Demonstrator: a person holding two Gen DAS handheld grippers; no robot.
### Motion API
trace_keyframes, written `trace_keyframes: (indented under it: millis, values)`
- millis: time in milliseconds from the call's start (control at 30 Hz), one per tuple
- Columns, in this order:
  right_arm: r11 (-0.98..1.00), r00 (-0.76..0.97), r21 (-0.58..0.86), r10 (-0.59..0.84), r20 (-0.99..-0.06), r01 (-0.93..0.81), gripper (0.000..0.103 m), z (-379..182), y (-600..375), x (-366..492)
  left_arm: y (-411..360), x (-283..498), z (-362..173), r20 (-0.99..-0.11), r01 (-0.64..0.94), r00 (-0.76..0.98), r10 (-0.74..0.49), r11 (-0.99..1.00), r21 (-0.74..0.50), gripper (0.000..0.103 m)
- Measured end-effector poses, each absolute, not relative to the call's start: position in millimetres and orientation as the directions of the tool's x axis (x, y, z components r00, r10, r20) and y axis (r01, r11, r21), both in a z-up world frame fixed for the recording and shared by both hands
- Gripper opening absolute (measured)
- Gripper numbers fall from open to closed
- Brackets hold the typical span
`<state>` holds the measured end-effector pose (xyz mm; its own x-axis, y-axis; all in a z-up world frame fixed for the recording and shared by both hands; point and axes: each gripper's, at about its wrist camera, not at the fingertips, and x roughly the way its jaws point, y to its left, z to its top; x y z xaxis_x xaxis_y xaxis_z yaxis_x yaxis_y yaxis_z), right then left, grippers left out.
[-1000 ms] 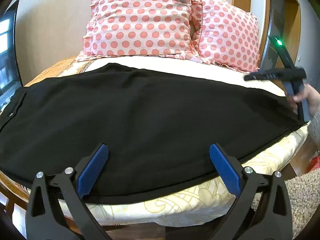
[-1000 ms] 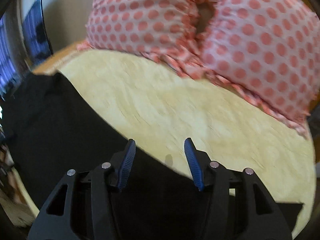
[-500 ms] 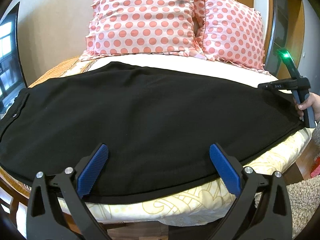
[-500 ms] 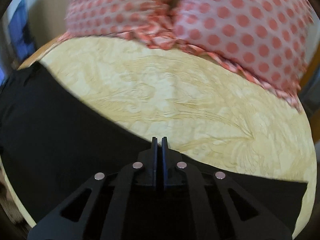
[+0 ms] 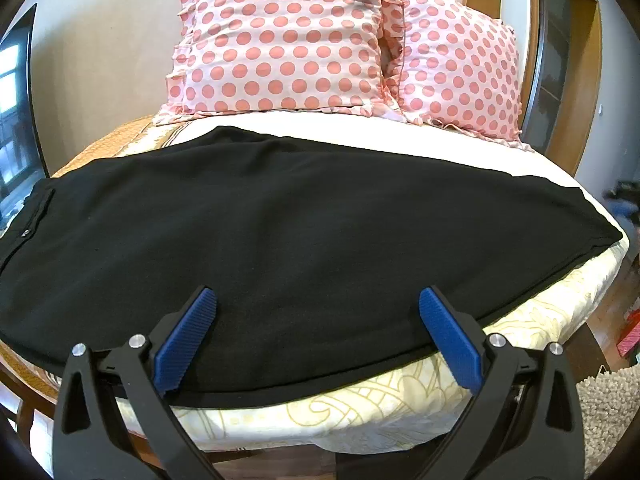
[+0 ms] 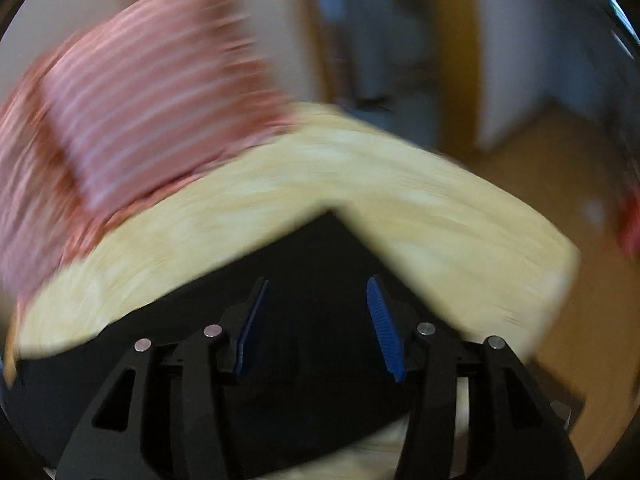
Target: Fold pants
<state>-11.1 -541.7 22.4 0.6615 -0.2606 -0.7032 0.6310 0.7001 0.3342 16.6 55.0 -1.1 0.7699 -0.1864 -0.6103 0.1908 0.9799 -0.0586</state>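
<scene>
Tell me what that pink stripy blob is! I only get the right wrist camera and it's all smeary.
Observer: It's two pink polka-dot pillows propped up at the head of the bed. The stripes are only blur.
Operator: Is the black stuff all bunched up?
Observer: No. The black pants lie spread flat, full length across the bed. The waist end, with its button, is at the left of the left wrist view.
Operator: Is the other gripper holding them?
Observer: No. The left gripper is open above the pants' near edge, with nothing pinched.
</scene>
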Motion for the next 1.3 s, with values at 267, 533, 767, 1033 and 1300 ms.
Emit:
trace_keyframes:
  millis: [267, 533, 767, 1033, 1300]
  values:
    - [0.584, 0.686, 0.485, -0.180, -0.705, 0.651, 0.049, -7.3, -565.7, -53.2, 55.7, 17.2, -0.7, -0.615, 0.186, 0.767, -0.183, 0.981, -0.059, 0.101]
    - [0.583, 0.800, 0.677, 0.074, -0.595, 0.450, 0.043, -20.7, -520.8, -47.9, 55.1, 19.1, 0.2, -0.622, 0.178, 0.763, -0.176, 0.982, -0.059, 0.101]
    - [0.587, 0.833, 0.675, 0.001, -0.553, 0.447, 0.006, -24.1, -518.3, -35.5, 56.0, 19.0, 1.0, -0.621, 0.181, 0.759, -0.193, 0.980, -0.084, 0.101]
    - [0.881, 0.933, 0.462, 0.075, -0.351, 0.103, 0.006, 81.9, -397.8, 23.0, 56.9, 19.5, 1.5, -0.625, 0.173, 0.756, -0.193, 0.980, -0.093, 0.101]
    - [0.837, 0.619, 0.250, 0.533, -0.576, -0.487, 0.005, 32.0, -142.5, 78.8, 87.9, -1.8, 21.1, -0.578, 0.117, 0.786, -0.221, 0.970, -0.211, 0.099]
